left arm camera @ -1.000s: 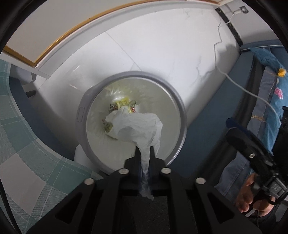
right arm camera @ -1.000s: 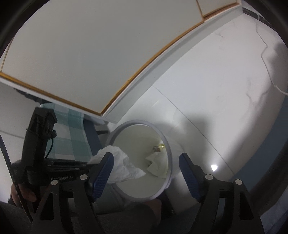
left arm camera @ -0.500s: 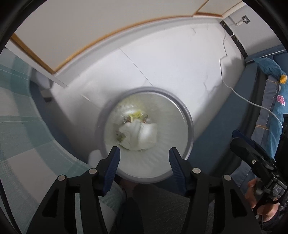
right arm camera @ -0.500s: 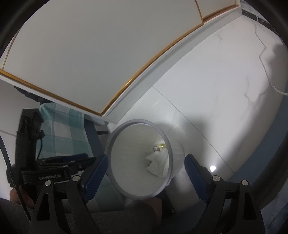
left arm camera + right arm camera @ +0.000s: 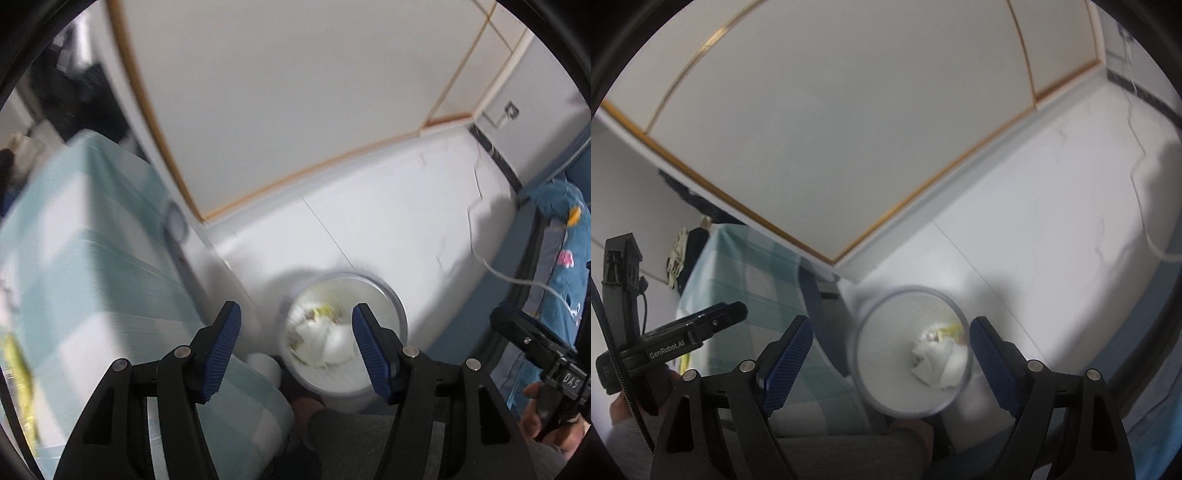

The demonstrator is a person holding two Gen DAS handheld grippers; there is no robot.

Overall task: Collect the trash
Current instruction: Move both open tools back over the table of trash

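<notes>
A round white trash bin [image 5: 400, 325] stands on the floor far below, also in the right wrist view as the bin [image 5: 871, 354]. Crumpled white tissue [image 5: 328, 338] and yellow wrappers [image 5: 325, 309] lie inside it; the tissue [image 5: 936, 363] shows from the right too. My left gripper [image 5: 295, 343] hangs high above the bin, its jaws opening, with nothing between them. My right gripper [image 5: 890, 354] is open and empty, also above the bin. The left tool [image 5: 665, 339] shows in the right view, the right tool [image 5: 535, 347] in the left view.
A table with a teal checked cloth [image 5: 92, 288] stands left of the bin, with a yellow wrapper [image 5: 14, 369] on it. A white cable [image 5: 517, 280] runs across the white floor. Blue bedding [image 5: 565, 236] is on the right. A person's grey trouser leg [image 5: 354, 439] is below.
My left gripper let go of the white tissue, which dropped into the bin. Both grippers then rose away from the bin, so it looks smaller, and the left view tilted up toward the wall.
</notes>
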